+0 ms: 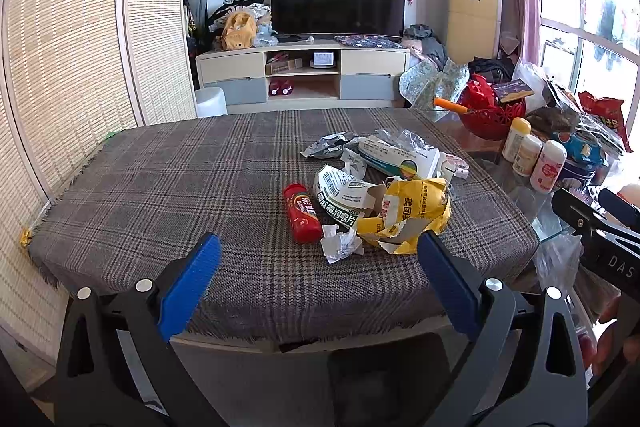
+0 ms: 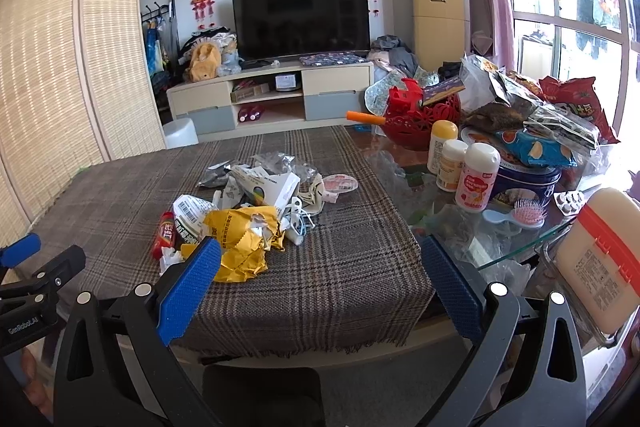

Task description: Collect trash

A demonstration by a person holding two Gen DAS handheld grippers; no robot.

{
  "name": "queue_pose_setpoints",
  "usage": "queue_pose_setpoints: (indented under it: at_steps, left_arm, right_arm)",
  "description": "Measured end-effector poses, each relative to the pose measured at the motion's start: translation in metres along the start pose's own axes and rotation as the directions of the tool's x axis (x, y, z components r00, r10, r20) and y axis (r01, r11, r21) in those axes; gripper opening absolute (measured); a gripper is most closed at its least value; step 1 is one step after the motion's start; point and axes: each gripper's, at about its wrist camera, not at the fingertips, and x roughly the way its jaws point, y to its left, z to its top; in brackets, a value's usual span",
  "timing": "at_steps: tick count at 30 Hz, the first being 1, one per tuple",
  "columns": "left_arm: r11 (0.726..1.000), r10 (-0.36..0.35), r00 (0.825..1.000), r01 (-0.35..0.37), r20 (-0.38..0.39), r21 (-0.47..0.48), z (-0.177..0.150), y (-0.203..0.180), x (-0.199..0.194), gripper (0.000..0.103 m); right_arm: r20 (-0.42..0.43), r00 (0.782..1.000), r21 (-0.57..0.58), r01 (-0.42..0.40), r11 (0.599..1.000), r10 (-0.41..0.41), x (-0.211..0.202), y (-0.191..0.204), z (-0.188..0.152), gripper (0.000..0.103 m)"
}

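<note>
A heap of trash lies on the plaid tablecloth [image 1: 160,187]: a crumpled yellow bag [image 1: 408,215], a red tube [image 1: 302,213], a torn green-and-white box [image 1: 340,195], a white paper scrap [image 1: 340,245], a white carton [image 1: 396,159] and silver wrappers [image 1: 332,143]. My left gripper [image 1: 320,251] is open and empty, hovering at the near edge in front of the heap. In the right wrist view the yellow bag [image 2: 240,239] and red tube [image 2: 165,233] lie left of centre. My right gripper [image 2: 320,255] is open and empty above the cloth's near right part.
The glass table part on the right holds three white bottles [image 2: 460,163], a red basket [image 2: 420,115], snack bags [image 2: 560,107], a blue tin [image 2: 524,179], a pink hairbrush [image 2: 524,215] and a plastic jug [image 2: 600,259]. A dark chair back [image 2: 264,395] stands below the near edge.
</note>
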Motion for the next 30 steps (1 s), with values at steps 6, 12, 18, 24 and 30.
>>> queue_pose_setpoints:
  at_steps: [6,12,18,24,30]
  left_arm:
    - [1.0,0.0,1.0,0.0,-0.03,-0.007,-0.002,0.004,0.009,0.093]
    - [1.0,-0.018,0.997,0.018,-0.08,0.001,-0.008,0.007,0.022,0.093]
    - [1.0,-0.018,0.992,0.015,-0.125,-0.023,-0.014,0.02,0.035,0.093]
    - [0.999,-0.018,0.984,0.01,-0.18,-0.041,-0.009,0.033,0.058,0.093]
    - [0.999,-0.027,0.972,0.015,-0.233,-0.05,0.003,0.047,0.087,0.093]
  right_arm:
    - [-0.026,0.999,0.016,-0.021,1.0,0.021,0.004,-0.003,0.002,0.1]
    - [-0.059,0.998,-0.001,-0.005,1.0,0.005,0.014,0.003,-0.001,0.1]
    - [-0.131,0.991,0.026,0.002,1.0,0.002,0.037,-0.002,-0.006,0.1]
    - [-0.181,0.982,0.054,-0.039,0.998,0.048,0.059,0.002,-0.005,0.1]
    - [-0.219,0.974,0.038,-0.041,0.998,0.048,0.083,0.011,0.003,0.1]
